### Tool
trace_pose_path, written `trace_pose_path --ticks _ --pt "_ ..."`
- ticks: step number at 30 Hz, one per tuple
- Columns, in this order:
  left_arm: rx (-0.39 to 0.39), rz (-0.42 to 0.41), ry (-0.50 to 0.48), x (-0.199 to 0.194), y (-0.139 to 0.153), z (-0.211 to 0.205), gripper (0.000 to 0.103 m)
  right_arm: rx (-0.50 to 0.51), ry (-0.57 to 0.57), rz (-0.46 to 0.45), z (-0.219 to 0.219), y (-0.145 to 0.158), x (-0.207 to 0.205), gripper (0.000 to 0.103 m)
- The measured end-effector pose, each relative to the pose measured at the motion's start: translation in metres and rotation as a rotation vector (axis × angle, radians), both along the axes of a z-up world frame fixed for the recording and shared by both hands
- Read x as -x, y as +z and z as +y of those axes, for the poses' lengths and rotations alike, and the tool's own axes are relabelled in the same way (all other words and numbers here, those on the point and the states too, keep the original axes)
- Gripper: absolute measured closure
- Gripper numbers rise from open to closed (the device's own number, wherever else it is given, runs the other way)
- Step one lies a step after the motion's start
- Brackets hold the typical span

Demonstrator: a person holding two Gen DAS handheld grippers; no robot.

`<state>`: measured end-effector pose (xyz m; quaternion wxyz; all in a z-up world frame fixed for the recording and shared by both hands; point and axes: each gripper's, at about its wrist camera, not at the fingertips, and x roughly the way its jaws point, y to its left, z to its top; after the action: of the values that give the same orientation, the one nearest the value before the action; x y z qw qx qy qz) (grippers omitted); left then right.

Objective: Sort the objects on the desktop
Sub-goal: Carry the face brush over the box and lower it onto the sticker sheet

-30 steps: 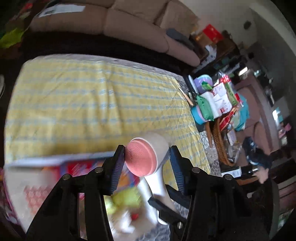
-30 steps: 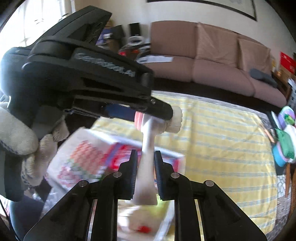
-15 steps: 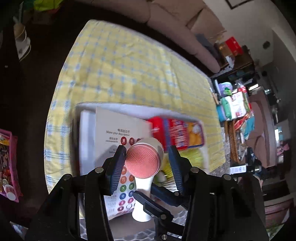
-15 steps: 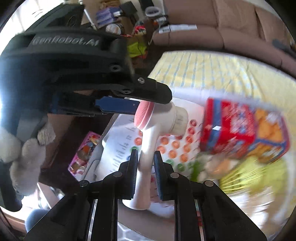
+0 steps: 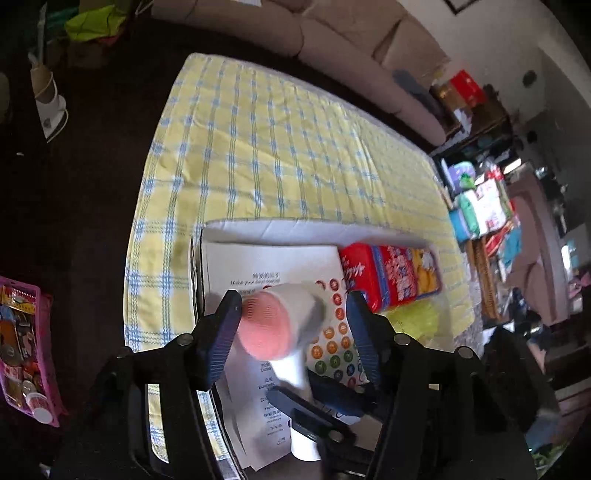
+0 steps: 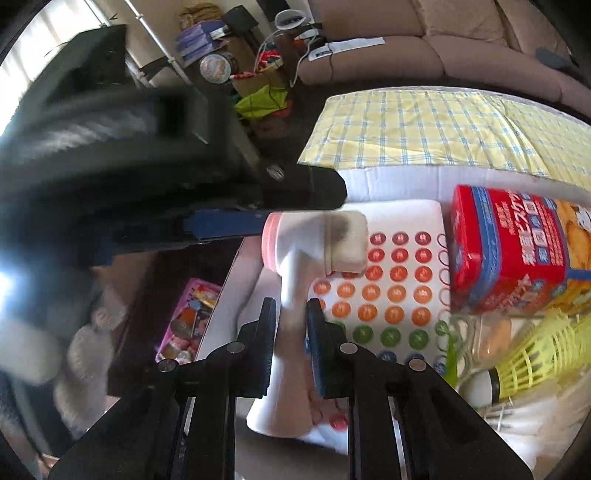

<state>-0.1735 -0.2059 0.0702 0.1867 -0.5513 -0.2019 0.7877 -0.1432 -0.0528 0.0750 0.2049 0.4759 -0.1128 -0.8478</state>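
Two hand-held claws meet over an open white box (image 5: 280,230) that sits on a desk covered with a yellow and blue checked cloth (image 5: 266,147).

The right claw (image 6: 291,334) is clamped narrowly on the white handle of a facial cleansing brush (image 6: 295,266), with a pad pressing each side of the handle. The brush stands roughly upright over the box. Its head has a pink ribbed silicone face on one side and a pale bristle pad on the other.

The left claw (image 5: 295,325) straddles the brush head. Its jaws have just been opening: the left pad is at or just beside the pink face, while the right pad stands clear of the white body, so it no longer grips the brush.

Inside the box lies a white sheet printed with rows of red, orange, green and blue dot stickers (image 6: 391,291). A red snack packet (image 6: 509,254) lies at the far right of the box. A yellow shuttlecock (image 6: 532,354) lies nearer, below the packet, beside some clear plastic wrapping.

On the dark floor left of the desk is a pink basket (image 5: 22,350) of small items. A beige sofa (image 5: 295,29) stands beyond the desk, and cluttered shelves (image 5: 480,199) line the right side of the room.
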Motion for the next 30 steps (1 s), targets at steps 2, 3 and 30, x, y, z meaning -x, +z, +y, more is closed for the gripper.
trace_pose_path --ticks 2,3,30 --pt "-0.015 0.012 0.023 0.001 0.005 -0.006 0.04 0.03 -0.01 -0.027 -0.002 -0.002 0.005 0.083" --pt "-0.02 0.015 0.03 0.001 0.007 -0.009 0.037 0.034 -0.022 -0.035 -0.003 -0.002 0.005 0.082" --pt "0.009 0.024 0.069 -0.051 0.004 -0.023 0.024 0.052 0.133 -0.004 -0.013 -0.011 -0.049 0.08"
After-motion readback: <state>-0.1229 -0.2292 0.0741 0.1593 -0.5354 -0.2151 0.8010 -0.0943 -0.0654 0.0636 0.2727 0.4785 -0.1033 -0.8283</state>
